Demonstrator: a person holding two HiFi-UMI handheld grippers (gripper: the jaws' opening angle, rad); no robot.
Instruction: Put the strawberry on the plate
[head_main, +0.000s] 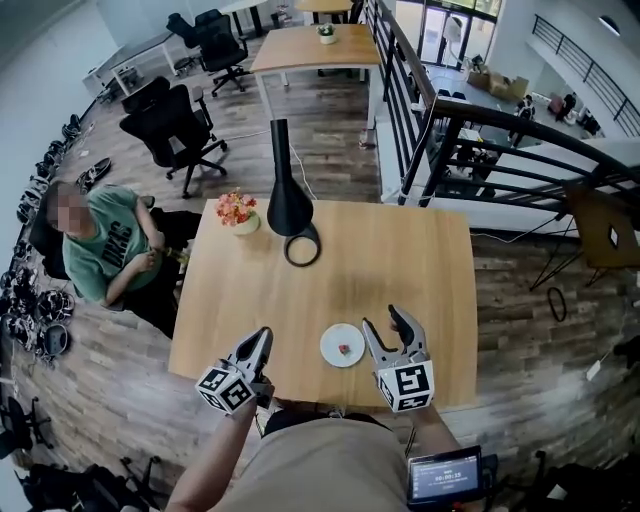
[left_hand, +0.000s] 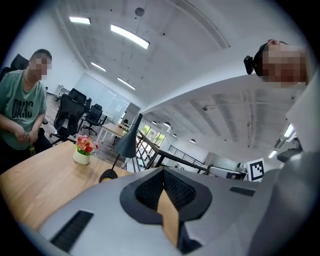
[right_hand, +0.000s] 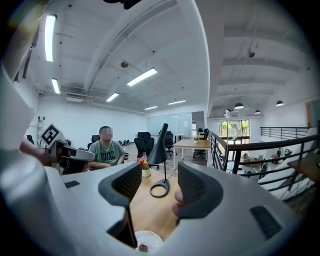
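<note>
Strawberry (head_main: 344, 349) sits on the plate (head_main: 330, 340), near the table's (head_main: 400, 260) front edge, between both grippers. Right gripper (head_main: 385, 322) has its jaws apart with nothing in them. Left gripper (head_main: 265, 335) is clenched and empty. Placement looks done, so just keep both clear of the plate. Bare tabletop ahead; lamp (head_main: 289, 200) and flower pot (head_main: 238, 212) well apart from it.

On the seated person's green T-shirt (left_hand: 21, 109) you had large dark capitals beginning "DK"; the rest was unclear. The screen (head_main: 444, 476) at the lower edge showed pale figures too small to read. The cube (head_main: 407, 385) on your right gripper (head_main: 383, 320) carried black-and-white square markers, not letters.
</note>
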